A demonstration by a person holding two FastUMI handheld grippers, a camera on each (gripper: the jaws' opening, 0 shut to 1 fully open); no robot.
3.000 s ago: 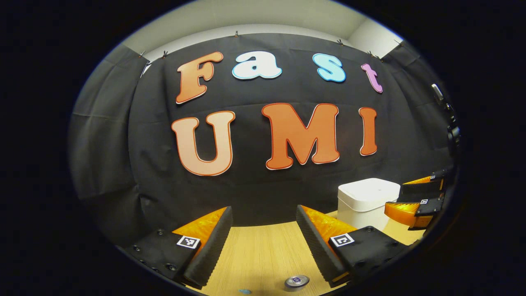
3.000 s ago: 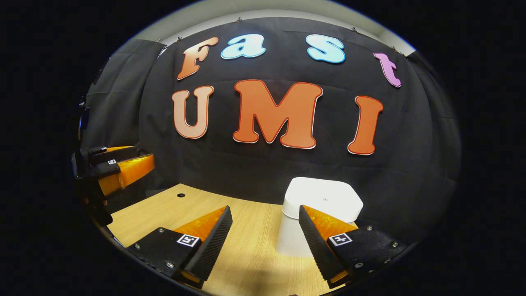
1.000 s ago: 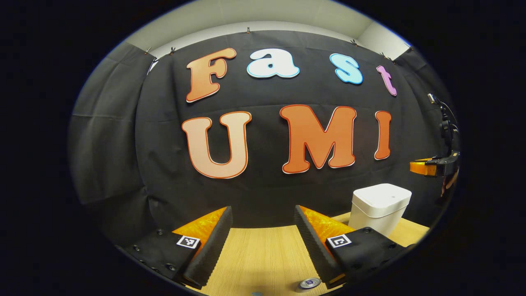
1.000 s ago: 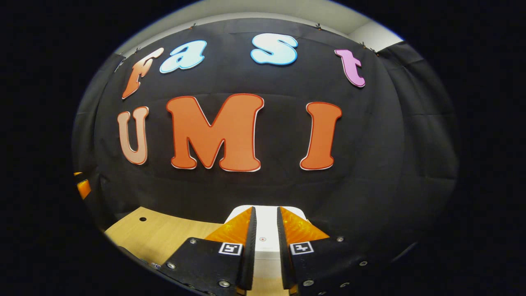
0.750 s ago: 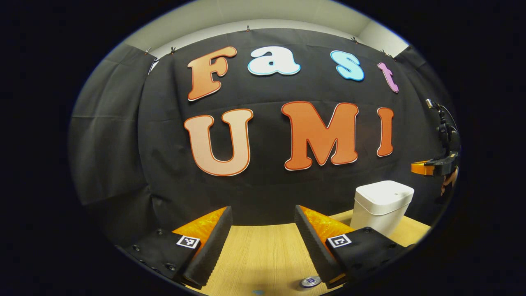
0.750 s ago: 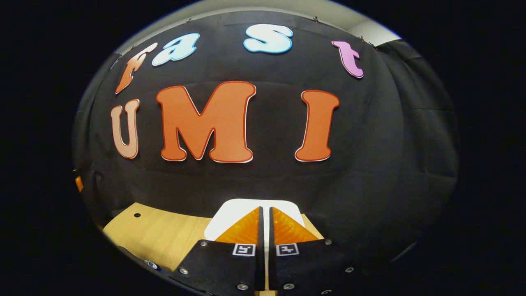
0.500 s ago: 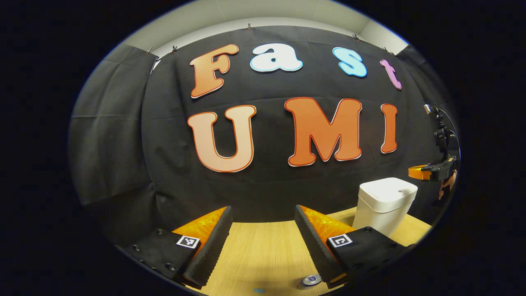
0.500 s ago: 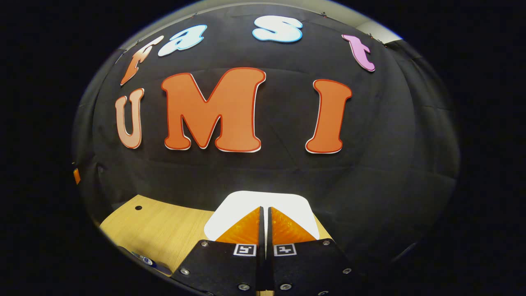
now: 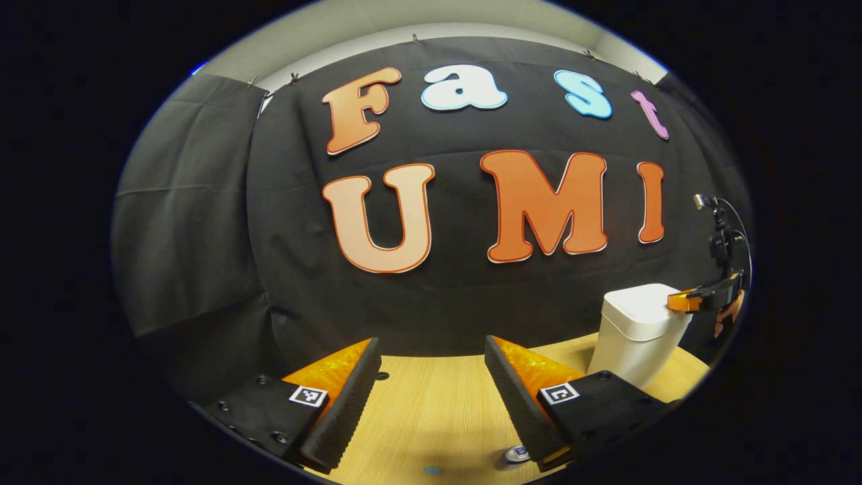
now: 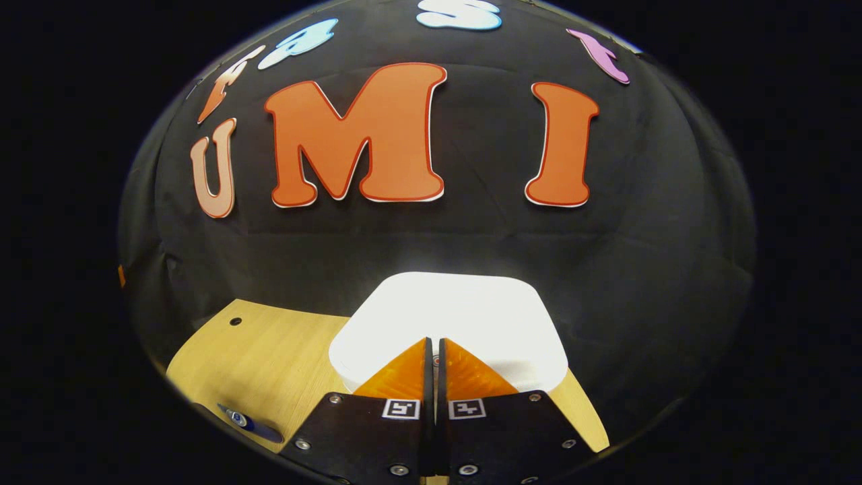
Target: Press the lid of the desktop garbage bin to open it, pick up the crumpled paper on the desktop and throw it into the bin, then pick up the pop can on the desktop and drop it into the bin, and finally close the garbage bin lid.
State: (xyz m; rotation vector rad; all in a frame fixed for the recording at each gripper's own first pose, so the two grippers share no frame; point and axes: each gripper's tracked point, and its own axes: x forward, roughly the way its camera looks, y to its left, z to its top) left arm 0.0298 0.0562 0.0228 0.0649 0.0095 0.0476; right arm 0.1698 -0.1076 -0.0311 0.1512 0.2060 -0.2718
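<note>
While the right gripper [image 10: 432, 347], jaws clenched, meets the smooth white rounded-square bin lid [image 10: 458, 310], the left gripper [image 9: 431, 384] hangs released; pop can [image 9: 517, 453] half hidden.

Right claw [image 10: 433, 350] closed, tips over white bin lid [image 10: 458, 316], wooden desktop [image 10: 269, 364]

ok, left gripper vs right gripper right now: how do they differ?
Left gripper: fingers spread wide, nothing between them, low over the wooden desk. Right gripper: fingers closed together, empty, tips at the lid of the white bin; the left gripper view also shows it at the bin's top. Whether it touches is unclear. Both point toward the booth wall.
</note>
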